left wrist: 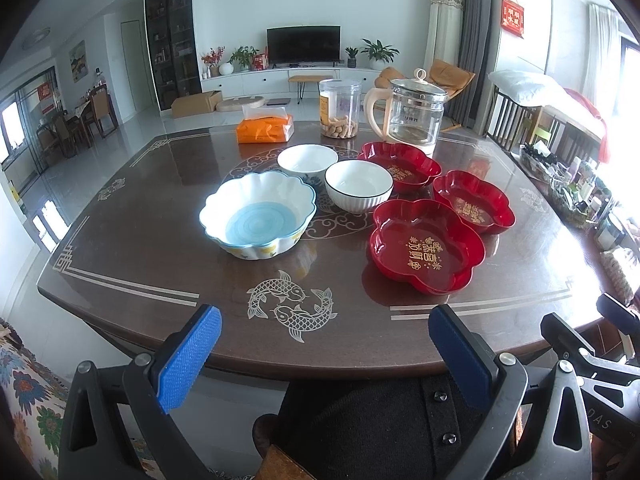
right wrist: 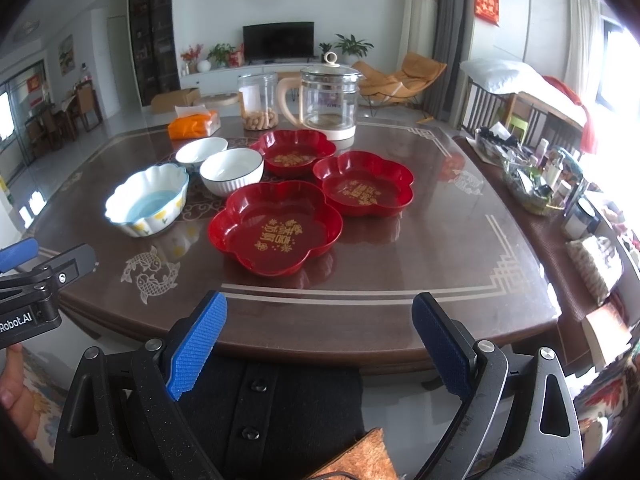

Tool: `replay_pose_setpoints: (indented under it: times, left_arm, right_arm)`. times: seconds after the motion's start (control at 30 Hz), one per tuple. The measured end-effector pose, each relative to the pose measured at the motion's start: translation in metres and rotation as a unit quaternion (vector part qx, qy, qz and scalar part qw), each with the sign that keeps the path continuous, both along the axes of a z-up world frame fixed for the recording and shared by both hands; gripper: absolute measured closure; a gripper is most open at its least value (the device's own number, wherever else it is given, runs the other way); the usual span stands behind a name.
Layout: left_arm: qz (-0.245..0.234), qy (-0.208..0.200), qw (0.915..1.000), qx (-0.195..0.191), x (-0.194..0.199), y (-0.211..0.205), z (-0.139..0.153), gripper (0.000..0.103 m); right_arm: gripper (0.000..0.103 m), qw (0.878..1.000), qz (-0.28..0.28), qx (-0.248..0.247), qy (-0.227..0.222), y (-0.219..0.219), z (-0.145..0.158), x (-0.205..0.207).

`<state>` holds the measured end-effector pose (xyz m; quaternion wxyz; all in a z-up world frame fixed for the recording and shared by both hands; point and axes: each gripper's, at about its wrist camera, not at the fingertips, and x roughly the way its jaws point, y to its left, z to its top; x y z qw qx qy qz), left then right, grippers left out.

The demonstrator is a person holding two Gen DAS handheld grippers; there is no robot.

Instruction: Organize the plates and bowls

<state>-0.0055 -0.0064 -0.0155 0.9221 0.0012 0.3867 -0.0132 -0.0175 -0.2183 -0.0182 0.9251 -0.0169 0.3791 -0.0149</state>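
Three red flower-shaped plates lie on the dark table (left wrist: 160, 264): a near one (left wrist: 426, 246) (right wrist: 275, 227), a right one (left wrist: 473, 202) (right wrist: 363, 183) and a far one (left wrist: 399, 166) (right wrist: 294, 153). A scalloped white bowl with a blue inside (left wrist: 258, 215) (right wrist: 148, 199) sits at the left. Two white bowls (left wrist: 359, 185) (left wrist: 308, 162) stand behind it, also in the right wrist view (right wrist: 231, 171) (right wrist: 201, 151). My left gripper (left wrist: 326, 354) is open and empty at the table's near edge. My right gripper (right wrist: 320, 342) is open and empty, also at the near edge.
A glass kettle (left wrist: 412, 114) (right wrist: 328, 100), a clear jar of snacks (left wrist: 339, 108) (right wrist: 258, 101) and an orange tissue pack (left wrist: 265, 126) (right wrist: 194, 123) stand at the table's far side. A side shelf with bottles (right wrist: 540, 176) runs along the right.
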Motion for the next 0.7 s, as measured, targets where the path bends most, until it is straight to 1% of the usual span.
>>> replay_pose_setpoints:
  times: [0.17, 0.7]
  left_arm:
    - [0.008, 0.014, 0.9998, -0.010, 0.008, 0.006, -0.003, 0.000]
    - [0.017, 0.020, 0.9995, -0.016, 0.011, 0.014, -0.006, 0.000]
  right_arm:
    - [0.008, 1.000, 0.006, -0.003, 0.004, 0.004, -0.001, 0.001]
    - [0.008, 1.000, 0.003, -0.002, 0.009, 0.001, 0.001, 0.003]
